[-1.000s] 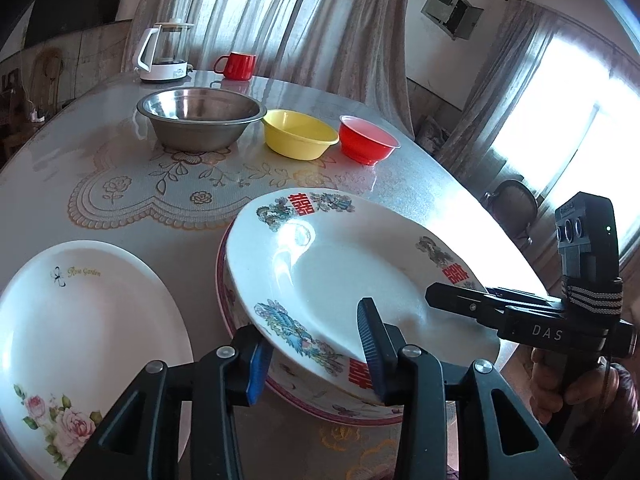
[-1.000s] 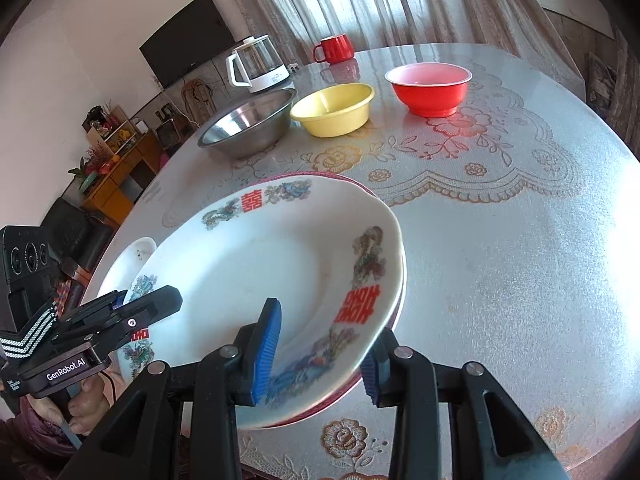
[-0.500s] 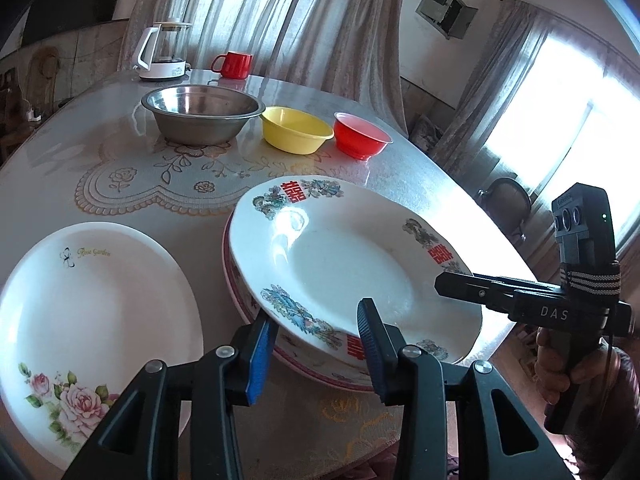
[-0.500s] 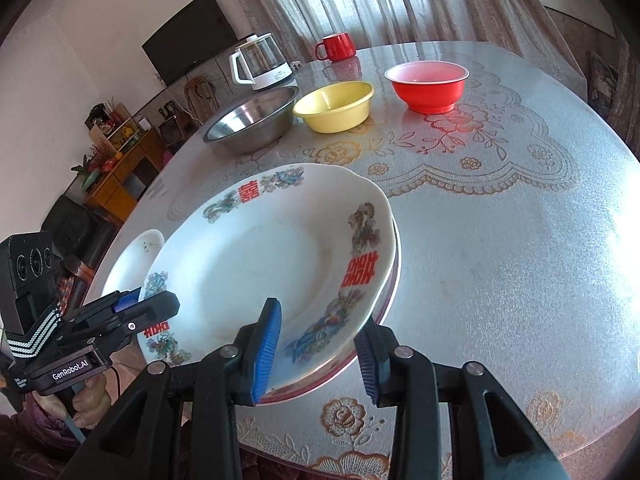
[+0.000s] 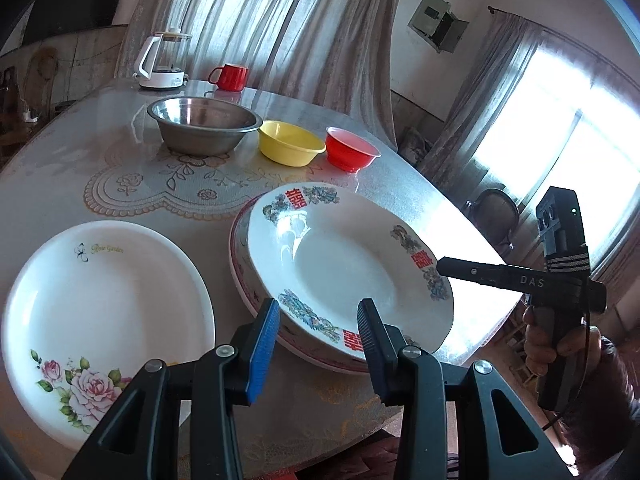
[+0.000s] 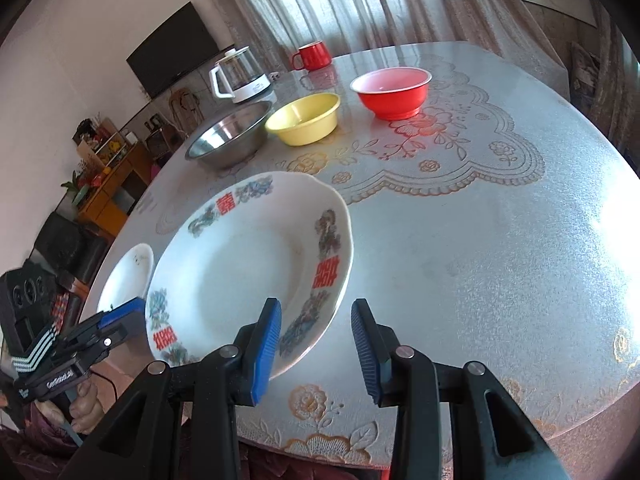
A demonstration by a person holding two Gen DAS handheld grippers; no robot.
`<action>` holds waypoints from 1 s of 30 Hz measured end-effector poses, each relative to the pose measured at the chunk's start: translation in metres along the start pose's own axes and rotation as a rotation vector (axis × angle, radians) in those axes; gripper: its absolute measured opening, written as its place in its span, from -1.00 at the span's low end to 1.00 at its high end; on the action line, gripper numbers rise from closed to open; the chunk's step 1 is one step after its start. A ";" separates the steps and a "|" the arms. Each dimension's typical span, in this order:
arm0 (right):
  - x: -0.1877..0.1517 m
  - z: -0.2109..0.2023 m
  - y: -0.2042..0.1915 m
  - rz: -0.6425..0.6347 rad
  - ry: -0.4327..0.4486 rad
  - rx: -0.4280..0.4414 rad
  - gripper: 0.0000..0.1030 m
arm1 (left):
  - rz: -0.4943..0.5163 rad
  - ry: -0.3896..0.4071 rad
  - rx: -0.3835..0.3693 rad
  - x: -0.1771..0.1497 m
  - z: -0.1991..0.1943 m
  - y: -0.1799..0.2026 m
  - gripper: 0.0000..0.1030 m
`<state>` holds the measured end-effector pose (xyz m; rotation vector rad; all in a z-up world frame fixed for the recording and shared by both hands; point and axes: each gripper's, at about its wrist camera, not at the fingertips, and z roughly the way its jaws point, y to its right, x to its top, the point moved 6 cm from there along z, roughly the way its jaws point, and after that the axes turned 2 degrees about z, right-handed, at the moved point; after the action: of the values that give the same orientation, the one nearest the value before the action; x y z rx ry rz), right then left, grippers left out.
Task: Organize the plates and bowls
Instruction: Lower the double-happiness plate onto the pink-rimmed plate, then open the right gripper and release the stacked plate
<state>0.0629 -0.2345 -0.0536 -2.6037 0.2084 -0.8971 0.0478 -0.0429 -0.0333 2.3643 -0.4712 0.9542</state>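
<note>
A glass kettle (image 5: 162, 60) and red mug (image 5: 230, 77) stand near the curtains (image 5: 260, 20).

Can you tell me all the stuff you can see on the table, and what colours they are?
patterned plate: 1, white with red and blue-green designs, near table edge, on top of another plate
pink-rimmed plate: 1, mostly hidden underneath it
rose plate: 1, white with pink roses, beside the stack
metal bowl: 1, silver, mid-table
yellow bowl: 1, next to the metal bowl
red bowl: 1, next to the yellow bowl
red mug: 1, far side
kettle: 1, clear with white base, far side
table: 1, round, floral cover
left gripper: black, blue pads, open
right gripper: same, open
</note>
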 end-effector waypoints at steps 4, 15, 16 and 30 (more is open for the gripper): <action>0.012 0.007 0.004 0.025 0.021 -0.009 -0.28 | -0.029 -0.004 0.040 0.006 0.003 -0.010 -0.09; 0.019 0.027 -0.001 -0.001 0.019 -0.054 -0.43 | -0.028 -0.042 0.074 0.009 0.025 -0.013 0.13; 0.019 0.027 0.000 0.001 0.020 -0.054 -0.43 | -0.025 -0.046 0.074 0.009 0.027 -0.012 0.13; 0.016 0.024 -0.003 -0.024 0.026 -0.082 -0.43 | -0.007 -0.045 0.078 0.014 0.031 -0.007 0.18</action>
<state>0.0902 -0.2285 -0.0612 -2.6764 0.2260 -0.9501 0.0766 -0.0576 -0.0442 2.4596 -0.4503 0.9341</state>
